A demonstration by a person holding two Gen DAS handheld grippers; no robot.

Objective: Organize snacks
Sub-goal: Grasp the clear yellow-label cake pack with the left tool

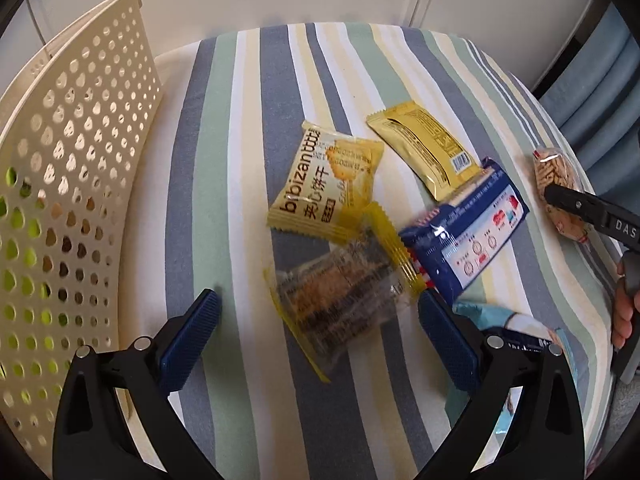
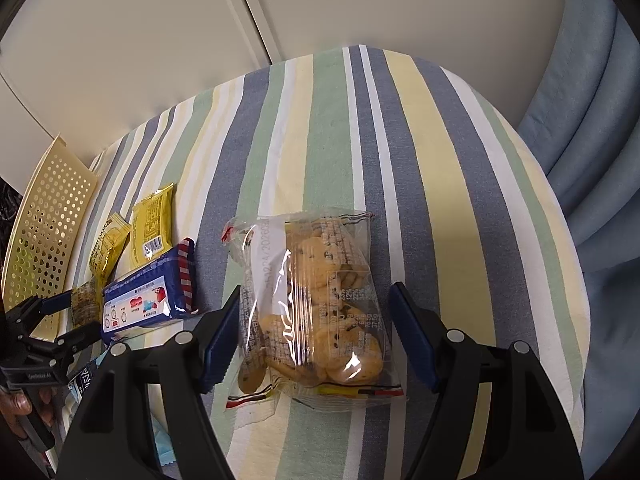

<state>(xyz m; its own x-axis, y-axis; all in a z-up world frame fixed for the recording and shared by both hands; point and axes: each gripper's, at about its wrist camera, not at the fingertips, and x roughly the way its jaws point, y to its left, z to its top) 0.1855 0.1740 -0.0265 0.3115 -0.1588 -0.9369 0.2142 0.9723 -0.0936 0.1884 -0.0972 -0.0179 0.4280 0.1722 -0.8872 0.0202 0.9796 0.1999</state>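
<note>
The left gripper [image 1: 318, 320] has its fingers spread wide on either side of a clear, yellow-edged snack packet [image 1: 340, 292] lying on the striped cloth [image 1: 224, 184], neither pad pressing it. The right gripper [image 2: 314, 336] is likewise wide open around a clear bag of cookies [image 2: 316, 308], which lies flat on the cloth between its pads. Beyond the left fingers lie a pale yellow biscuit packet [image 1: 324, 184], a gold packet [image 1: 424, 148] and a blue pack [image 1: 468, 236], with a perforated cream basket [image 1: 68, 184] standing at the left edge.
</note>
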